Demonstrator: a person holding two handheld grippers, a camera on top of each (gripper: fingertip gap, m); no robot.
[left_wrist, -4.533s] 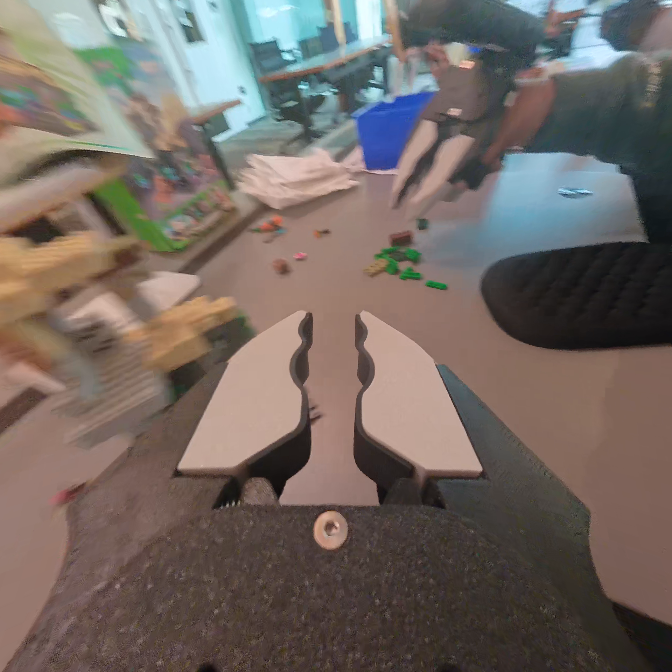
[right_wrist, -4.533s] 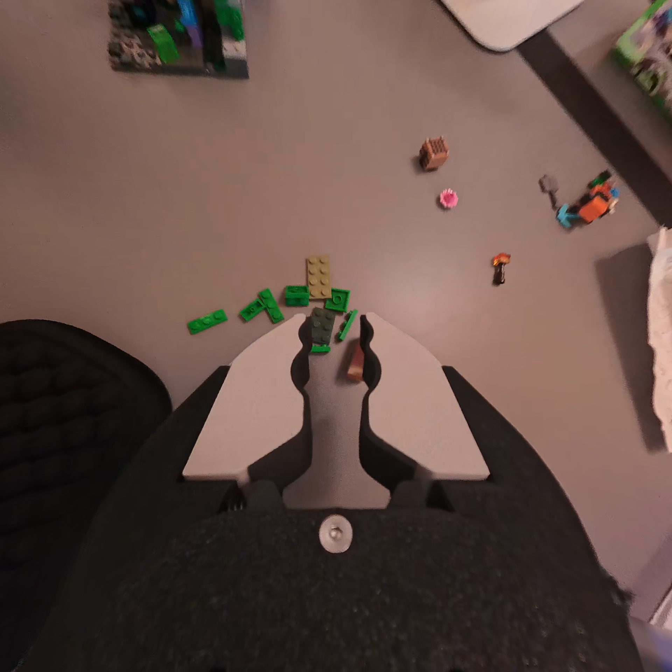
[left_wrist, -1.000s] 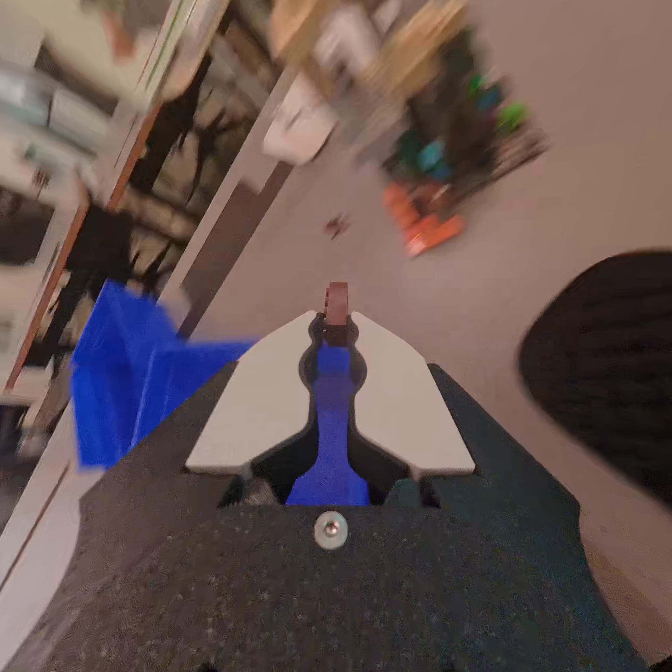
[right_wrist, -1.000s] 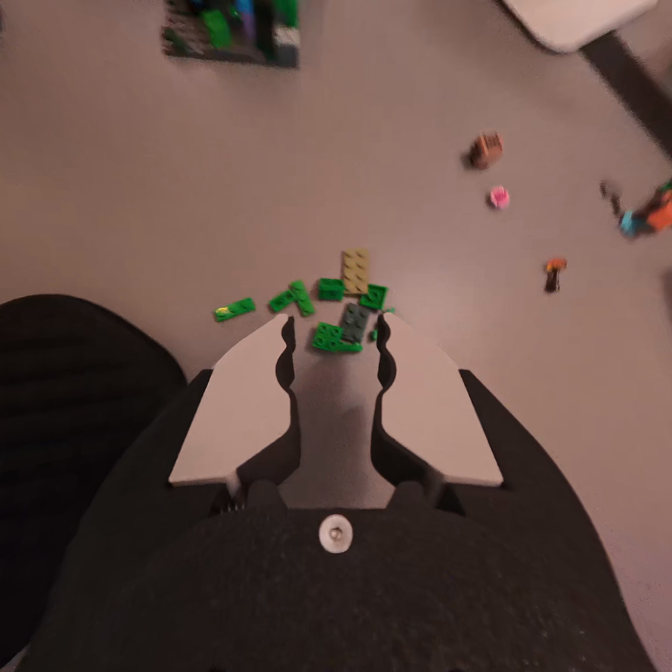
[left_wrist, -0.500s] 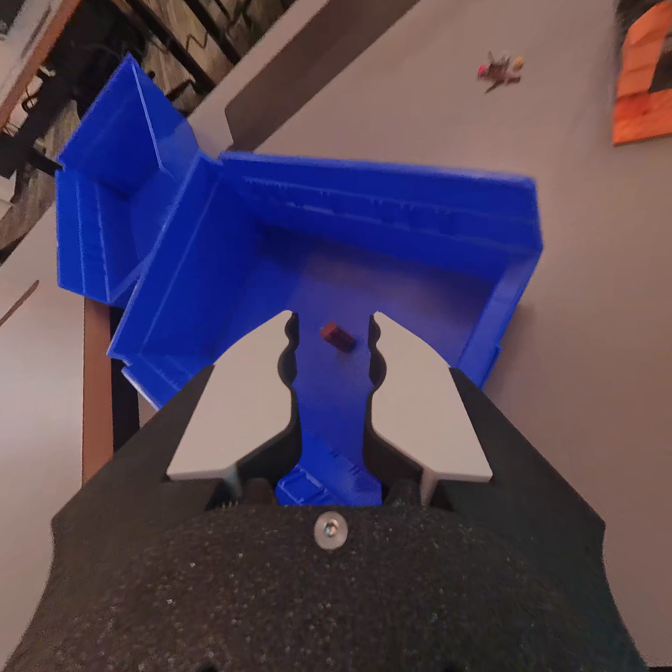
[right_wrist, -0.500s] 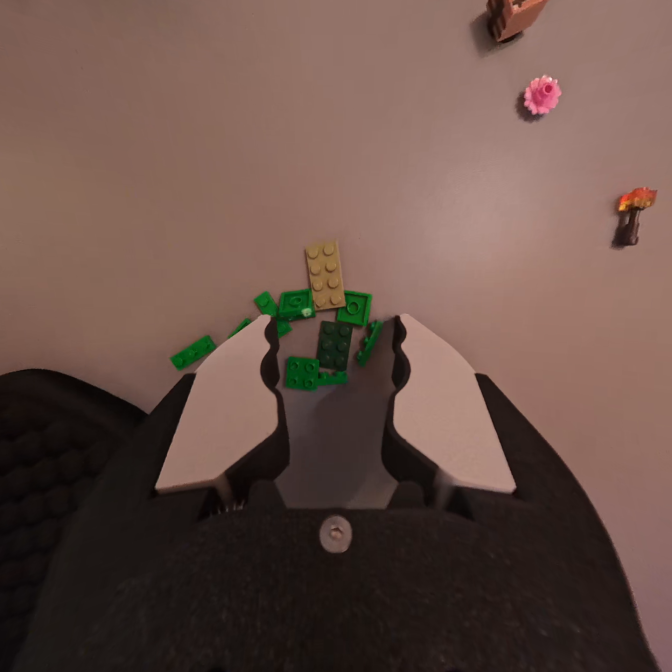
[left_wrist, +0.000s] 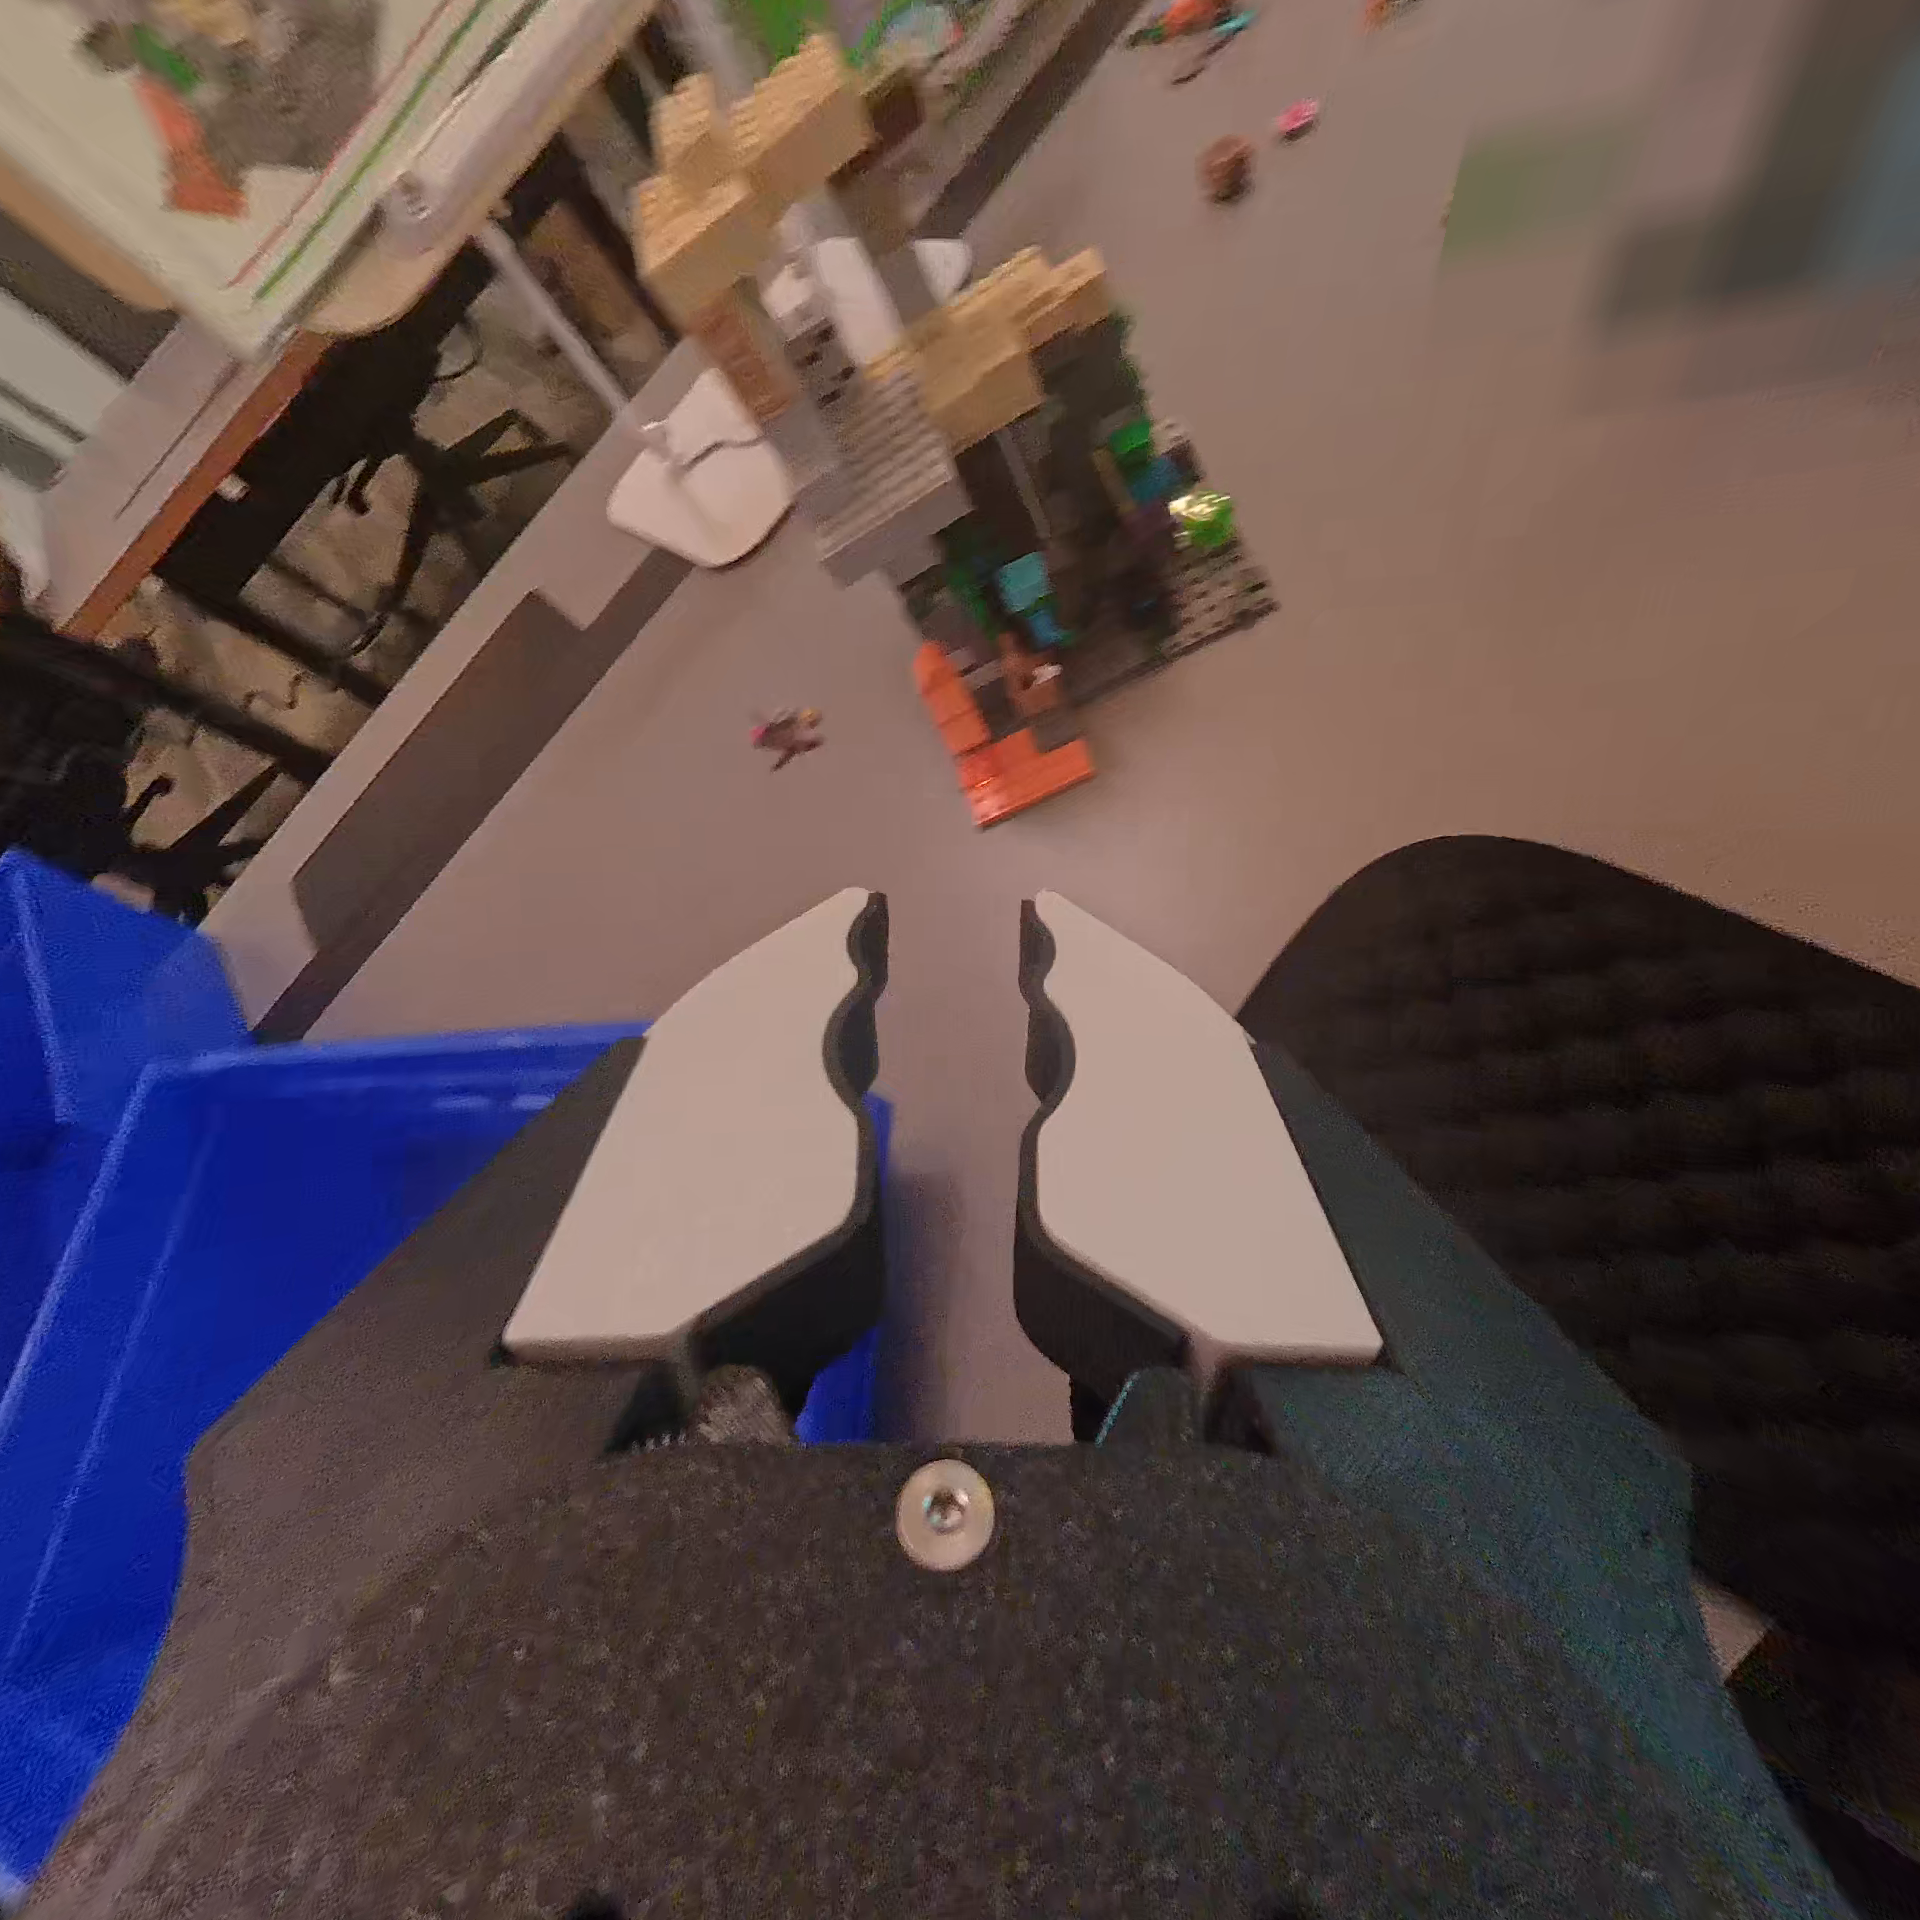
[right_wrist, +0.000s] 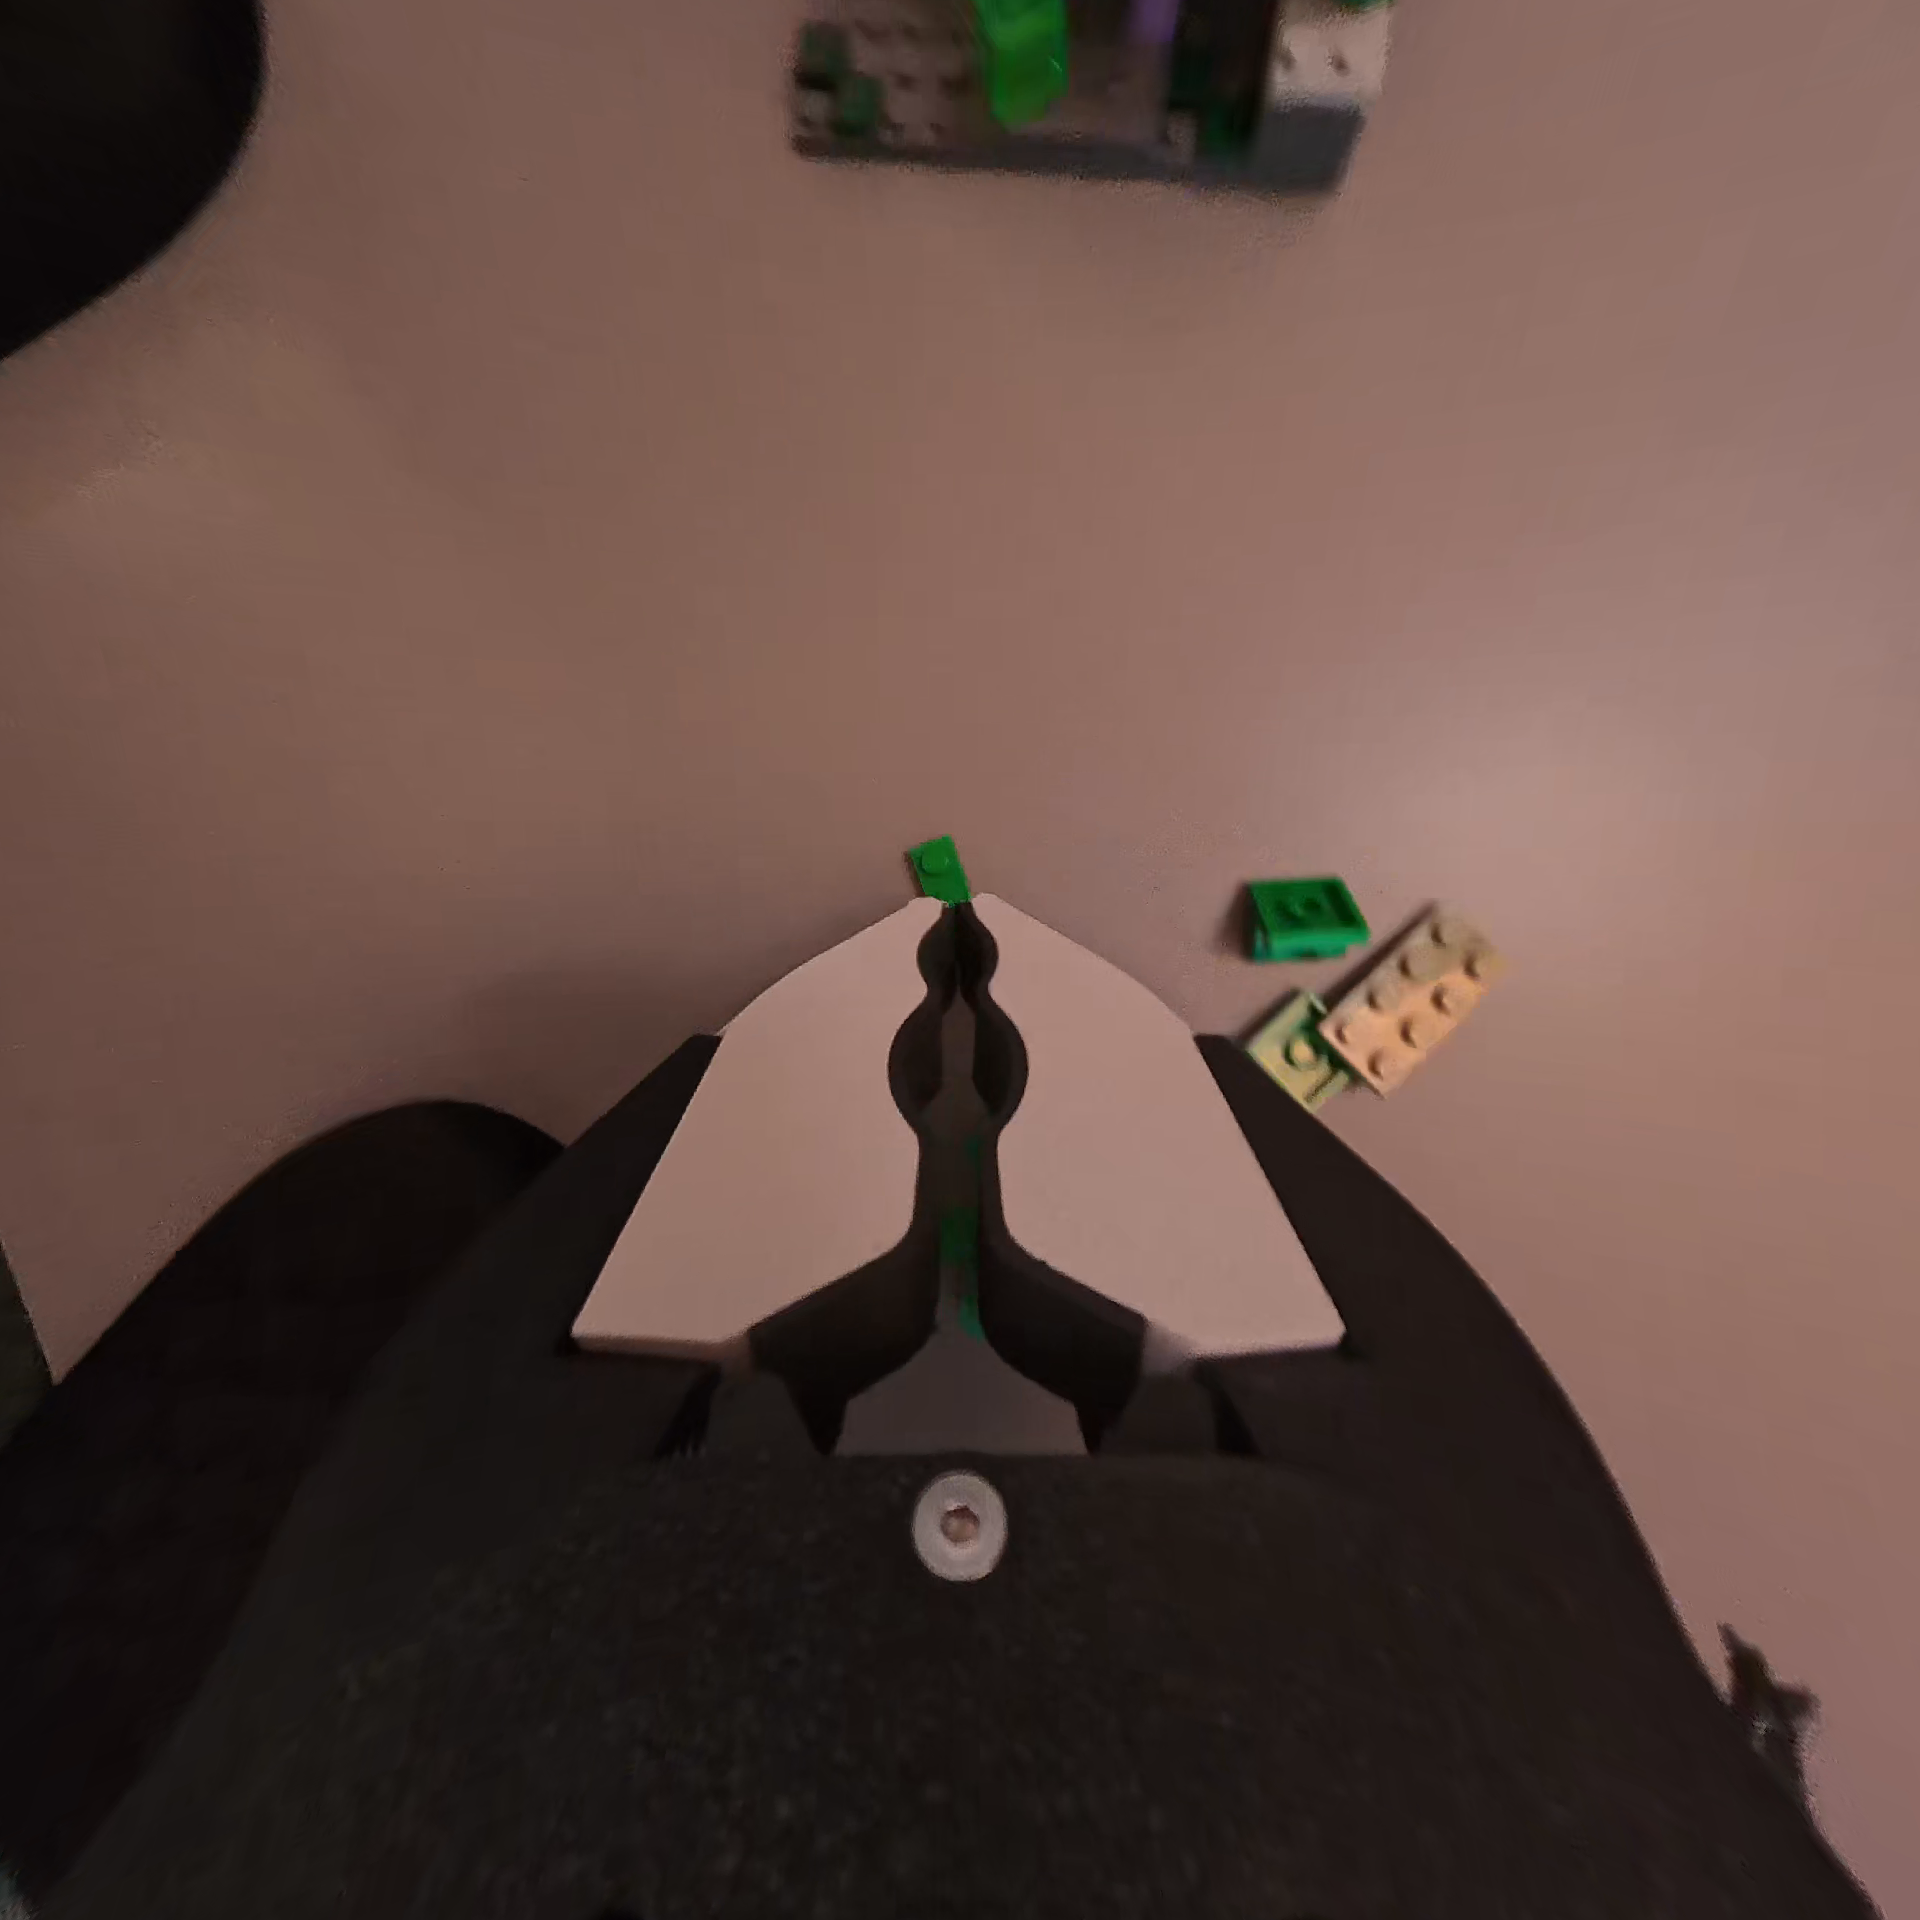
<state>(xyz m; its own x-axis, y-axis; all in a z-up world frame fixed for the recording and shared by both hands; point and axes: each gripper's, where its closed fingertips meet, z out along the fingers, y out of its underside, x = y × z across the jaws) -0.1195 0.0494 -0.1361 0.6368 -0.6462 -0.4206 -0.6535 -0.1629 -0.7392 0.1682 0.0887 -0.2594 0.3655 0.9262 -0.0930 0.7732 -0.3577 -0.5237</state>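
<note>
My right gripper (right_wrist: 956, 902) is shut on a thin green brick plate (right_wrist: 938, 869), whose end sticks out past the fingertips above the grey floor. To its right lie a green square plate (right_wrist: 1305, 918), a tan plate (right_wrist: 1411, 1004) and a pale green plate (right_wrist: 1294, 1049). My left gripper (left_wrist: 954, 914) is open and empty, held above the floor beside the blue bin (left_wrist: 260, 1195), which is at the lower left. A brick model (left_wrist: 997, 499) with tan tops and an orange base stands farther ahead.
A black quilted cushion (left_wrist: 1621, 1195) lies to the right of the left gripper and shows at the right wrist view's edges (right_wrist: 94, 145). A small figure (left_wrist: 787, 732) lies on the floor. The model's base (right_wrist: 1081, 94) is at the top of the right wrist view. A desk and chairs stand at the left. The left gripper's tips are roughly 35 cm from the right gripper's. To the small figure (left_wrist: 787, 732): left tips about 25 cm, right tips about 35 cm.
My left gripper dropped the brown brick into the blue bin and swung away from it, still open. My right gripper closed on a green plate and lifted it off the pile.
</note>
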